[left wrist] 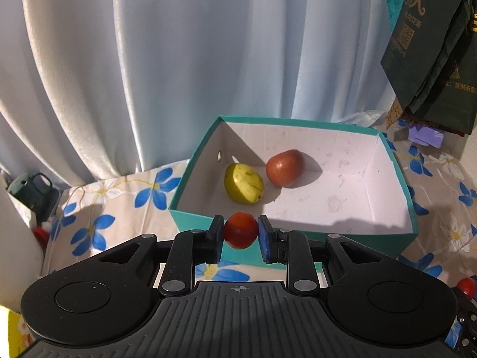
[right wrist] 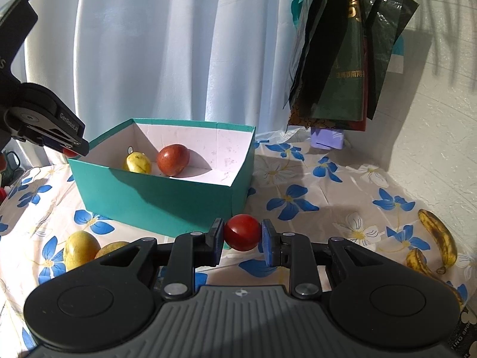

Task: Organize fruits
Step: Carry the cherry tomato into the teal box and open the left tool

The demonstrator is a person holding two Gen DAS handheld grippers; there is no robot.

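A teal box [left wrist: 413,226] with a white inside holds a yellow-green pear [left wrist: 243,183] and a red-brown fruit [left wrist: 284,168]. My left gripper [left wrist: 241,232] is shut on a small red fruit [left wrist: 241,230] just above the box's near rim. In the right wrist view the box [right wrist: 167,197] stands ahead to the left, with the same pear [right wrist: 137,163] and red-brown fruit [right wrist: 173,159] inside. My right gripper [right wrist: 242,234] is shut on another small red fruit [right wrist: 242,232], in front of the box's near right corner. The left gripper [right wrist: 70,149] shows over the box's left corner.
Two yellow fruits [right wrist: 80,252] lie on the flowered tablecloth [right wrist: 298,179] in front of the box at left. Browned bananas [right wrist: 438,238] lie at right. Dark green bags [right wrist: 342,59] hang at back right before a white curtain [right wrist: 179,44]. A dark mug [left wrist: 32,189] stands far left.
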